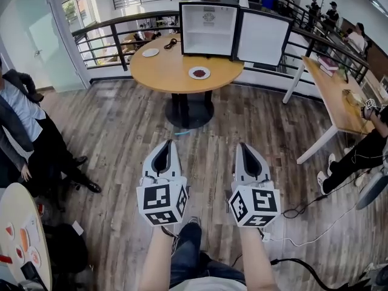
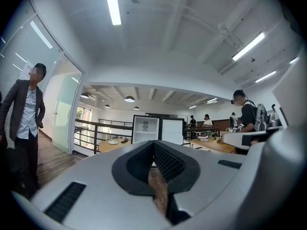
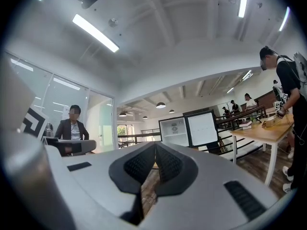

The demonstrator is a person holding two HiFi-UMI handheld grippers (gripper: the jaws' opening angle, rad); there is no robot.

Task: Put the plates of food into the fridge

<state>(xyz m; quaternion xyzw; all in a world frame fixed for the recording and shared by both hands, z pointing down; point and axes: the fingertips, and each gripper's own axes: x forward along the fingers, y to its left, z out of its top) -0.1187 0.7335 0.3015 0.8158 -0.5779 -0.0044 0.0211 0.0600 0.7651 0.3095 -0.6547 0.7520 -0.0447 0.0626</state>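
Observation:
An open mini fridge [image 1: 208, 29], its door [image 1: 262, 38] swung out to the right, stands at the back of a round wooden table [image 1: 176, 71]. In front of it lies a plate with dark red food [image 1: 199, 73]. A second white plate [image 1: 150, 52] is at the table's far left. My left gripper [image 1: 168, 142] and right gripper [image 1: 244, 144] hang side by side over the wood floor, well short of the table, both shut and empty. The fridge [image 2: 146, 129] shows far ahead in the left gripper view, and the fridge [image 3: 174, 131] shows again in the right gripper view.
A person in a dark jacket [image 1: 21, 132] stands at the left. Another person [image 1: 364, 153] sits at the right by a long wooden desk [image 1: 330, 93]. A metal railing [image 1: 109, 35] runs behind the table. Cables [image 1: 315, 238] lie on the floor. A small table with food [image 1: 21, 241] is at bottom left.

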